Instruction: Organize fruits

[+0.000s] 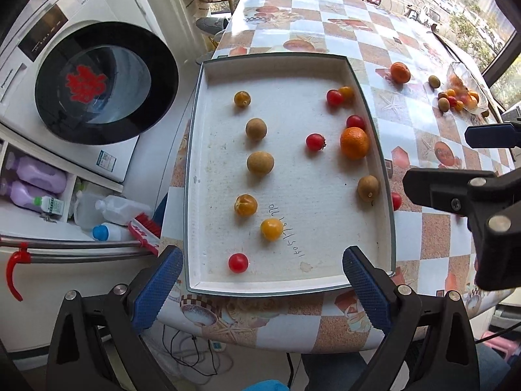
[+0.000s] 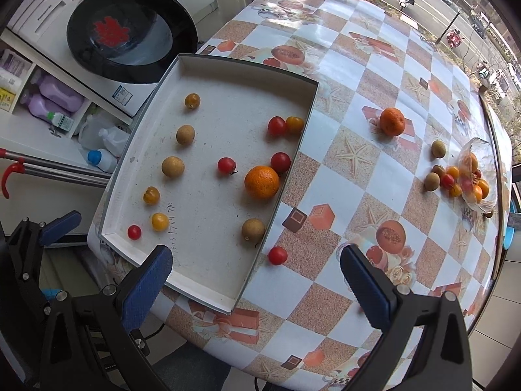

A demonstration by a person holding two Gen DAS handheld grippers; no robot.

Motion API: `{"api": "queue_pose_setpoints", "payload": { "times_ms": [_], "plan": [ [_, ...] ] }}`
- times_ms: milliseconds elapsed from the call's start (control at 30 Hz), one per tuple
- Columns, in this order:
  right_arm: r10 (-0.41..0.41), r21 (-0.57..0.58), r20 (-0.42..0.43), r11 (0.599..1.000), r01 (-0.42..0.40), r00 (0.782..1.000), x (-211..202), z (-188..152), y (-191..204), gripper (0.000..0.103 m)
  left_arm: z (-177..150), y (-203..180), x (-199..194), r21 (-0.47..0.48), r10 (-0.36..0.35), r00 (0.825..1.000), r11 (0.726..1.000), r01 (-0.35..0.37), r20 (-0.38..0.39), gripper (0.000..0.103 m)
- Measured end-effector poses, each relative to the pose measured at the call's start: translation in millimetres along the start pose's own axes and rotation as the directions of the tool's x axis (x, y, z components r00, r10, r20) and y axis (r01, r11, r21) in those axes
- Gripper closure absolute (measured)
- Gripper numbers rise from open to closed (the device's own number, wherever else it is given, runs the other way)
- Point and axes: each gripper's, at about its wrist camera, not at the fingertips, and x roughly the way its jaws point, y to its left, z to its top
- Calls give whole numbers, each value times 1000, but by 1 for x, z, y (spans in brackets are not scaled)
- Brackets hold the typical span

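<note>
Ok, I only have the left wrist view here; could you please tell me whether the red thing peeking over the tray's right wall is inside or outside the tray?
Observer: Outside. The right wrist view shows a whole cherry tomato on the tablecloth, close beside the tray wall.
Operator: Thank you. I see only part of the right claw; is it holding anything?
Observer: No. The right claw is open with nothing gripped, and that tomato shows in the gap between its fingers.
</note>
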Motion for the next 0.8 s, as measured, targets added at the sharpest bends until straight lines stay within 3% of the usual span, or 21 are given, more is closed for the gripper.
{"api": "queue_pose_setpoints", "payload": {
  "times_ms": [433, 800],
  "plan": [
    [-49, 46, 27, 998, 48, 998, -24, -21, -11, 0, 0, -15, -18, 89, -4, 1000, 996, 2, 22, 4],
    [-64, 31, 36, 998, 63, 997, -27, -28, -4, 0, -7, -16, -20, 95, -1, 1000, 995, -1, 20, 4]
  ]
}}
